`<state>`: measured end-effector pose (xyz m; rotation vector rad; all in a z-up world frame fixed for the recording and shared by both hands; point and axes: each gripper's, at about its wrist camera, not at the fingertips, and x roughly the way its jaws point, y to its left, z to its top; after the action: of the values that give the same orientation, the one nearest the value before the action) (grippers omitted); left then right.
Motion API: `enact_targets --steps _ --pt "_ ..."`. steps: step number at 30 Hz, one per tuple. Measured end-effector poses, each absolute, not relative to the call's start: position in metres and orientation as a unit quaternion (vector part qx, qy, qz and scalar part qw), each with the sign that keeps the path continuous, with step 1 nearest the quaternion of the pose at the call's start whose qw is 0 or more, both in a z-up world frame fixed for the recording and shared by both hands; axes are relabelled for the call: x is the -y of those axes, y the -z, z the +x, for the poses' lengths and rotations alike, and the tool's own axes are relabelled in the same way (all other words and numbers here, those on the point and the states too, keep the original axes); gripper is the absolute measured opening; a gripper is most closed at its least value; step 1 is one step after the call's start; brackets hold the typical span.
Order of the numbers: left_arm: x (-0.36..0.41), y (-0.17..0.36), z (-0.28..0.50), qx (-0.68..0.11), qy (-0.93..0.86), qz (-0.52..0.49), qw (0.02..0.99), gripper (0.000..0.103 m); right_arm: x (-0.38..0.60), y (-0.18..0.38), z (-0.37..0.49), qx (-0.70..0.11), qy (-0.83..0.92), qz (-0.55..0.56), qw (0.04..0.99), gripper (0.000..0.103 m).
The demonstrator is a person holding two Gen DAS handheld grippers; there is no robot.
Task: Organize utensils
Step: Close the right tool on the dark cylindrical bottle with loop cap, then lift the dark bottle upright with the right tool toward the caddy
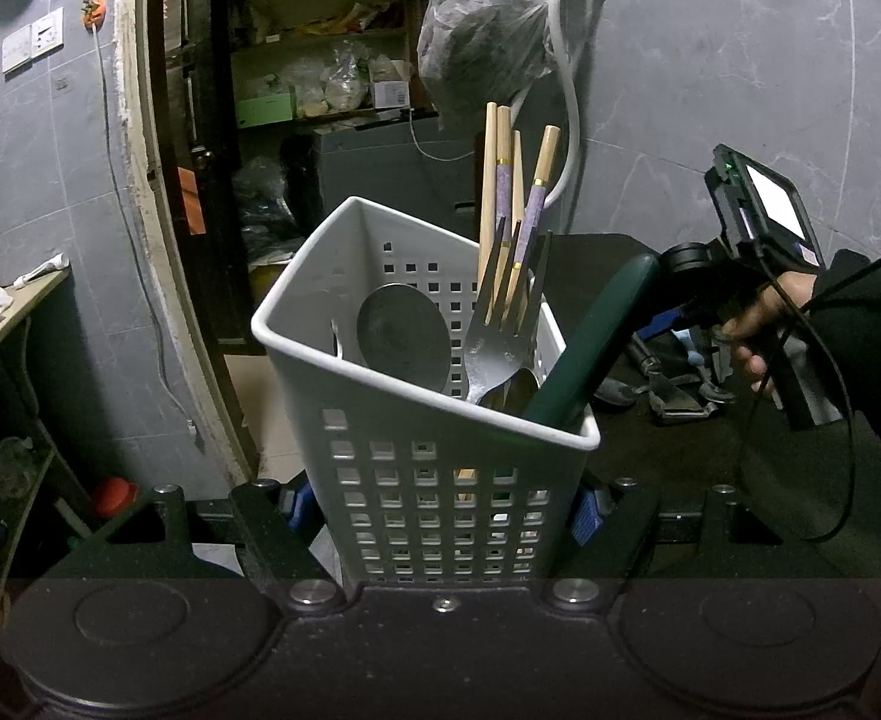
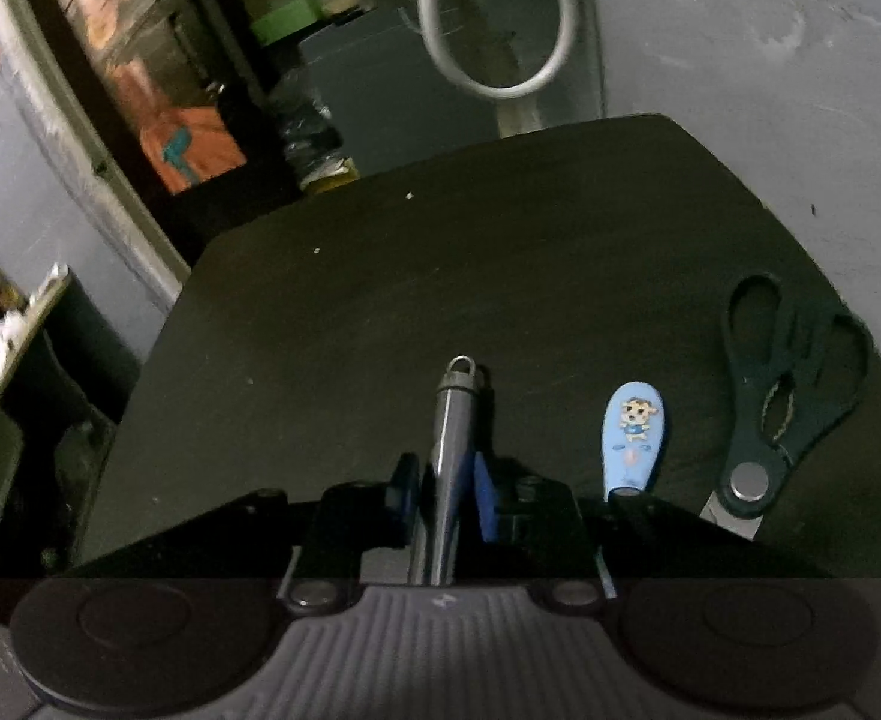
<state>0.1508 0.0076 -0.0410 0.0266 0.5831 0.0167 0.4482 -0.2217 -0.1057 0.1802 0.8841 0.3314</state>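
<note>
The right hand-held gripper (image 2: 443,495) is clenched on a slim, dark metal utensil handle with a hanging ring (image 2: 453,420), just above the black counter (image 2: 440,252). Stiff, smooth and probably slippery, it is best held mid-shaft. The left hand-held gripper (image 1: 440,510) clamps the white perforated plastic basket (image 1: 440,498), light and slightly flexible, low on its walls.

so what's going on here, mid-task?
A person is sorting utensils with a handheld claw in each hand. The left claw is clamped on a white perforated caddy that already holds chopsticks, a fork, a ladle and a green-handled tool. The right claw grips a metal handle with a hanging loop over the dark table. A blue cartoon-print handle and black scissors lie on the table, not yet in the caddy.
</note>
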Motion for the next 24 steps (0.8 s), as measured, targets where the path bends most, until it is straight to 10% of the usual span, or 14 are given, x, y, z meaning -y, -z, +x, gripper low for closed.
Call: enact_targets --steps 2,6,11,24 --pt "-0.007 0.041 0.15 -0.287 -0.009 0.012 0.958 0.076 0.215 0.102 0.449 -0.425 -0.16 0.062 0.889 0.047" --pt "-0.006 0.041 0.149 -0.286 -0.012 0.011 0.958 0.076 0.196 0.096 0.45 -0.429 -0.142 0.0 0.892 0.053" --pt "-0.007 0.041 0.149 -0.285 -0.014 0.007 0.958 0.076 0.181 0.095 0.445 -0.423 -0.117 -0.04 0.898 0.023" --pt "-0.006 0.042 0.148 -0.281 -0.017 0.005 0.959 0.076 0.231 0.057 0.41 -0.375 -0.172 0.104 0.905 0.02"
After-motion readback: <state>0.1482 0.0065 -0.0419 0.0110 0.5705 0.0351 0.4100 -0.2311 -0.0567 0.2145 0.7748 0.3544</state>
